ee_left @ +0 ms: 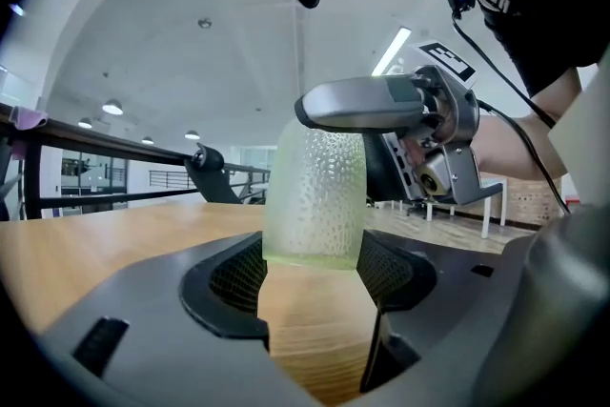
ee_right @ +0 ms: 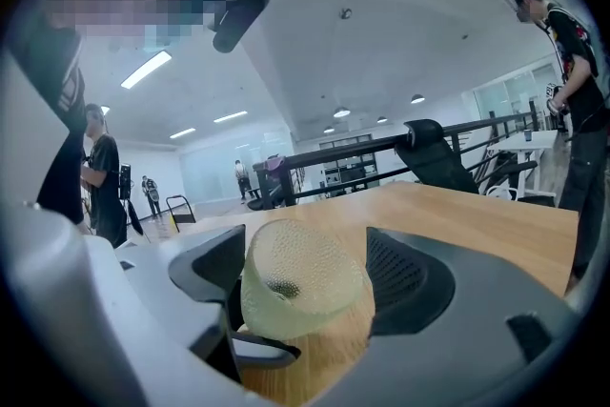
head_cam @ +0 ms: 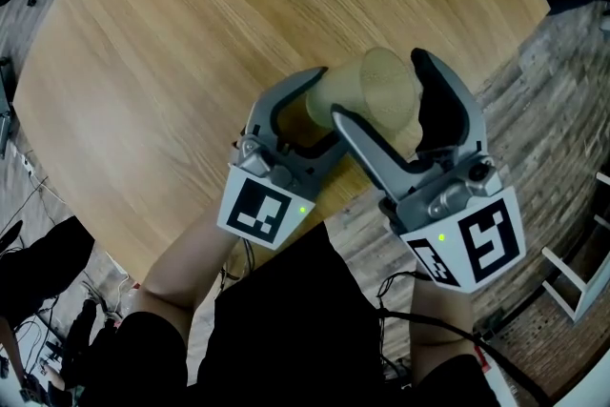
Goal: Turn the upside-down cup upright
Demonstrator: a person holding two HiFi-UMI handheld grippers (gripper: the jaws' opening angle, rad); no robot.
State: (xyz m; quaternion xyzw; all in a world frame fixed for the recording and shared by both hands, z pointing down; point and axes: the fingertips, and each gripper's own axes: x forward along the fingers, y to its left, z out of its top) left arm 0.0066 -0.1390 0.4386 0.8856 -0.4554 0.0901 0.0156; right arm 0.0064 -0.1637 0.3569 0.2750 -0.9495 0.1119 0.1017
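1. Left hand-held gripper (ee_left: pixel 314 274): clamped on the cup (ee_left: pixel 316 195). Both mesh pads (ee_left: pixel 238 279) press the wall at the cup's lower end. The gripper points close to level.
2. Right hand-held gripper (ee_right: pixel 305 286): jaws apart, straddling the cup's upper end. One pad looks to be against the wall. A sliver of wood shows beside the other pad, so I judge it not clamped.
3. Key relation: the cup stands directly ahead of both grippers, between each pair of jaws. Both come in from the person's side, left low on the cup and right high. The cup's long axis runs roughly up and down, with the upper end leaning toward the right gripper's camera. The left gripper has the hold, so a roll of that wrist looks like the way to bring the cup over, with the right free to steady the top.
4. Cup position: over the tabletop (head_cam: pixel 191 43), near its edge on the person's side.
5. Not resolved:
   - No view settles whether the lower rim touches the tabletop or is lifted off it.
   - The upper end is hard to read as closed or open through the frosted, dimpled wall.
   - In the head view a right jaw crosses the cup's middle, and the left jaws cover its lower end.
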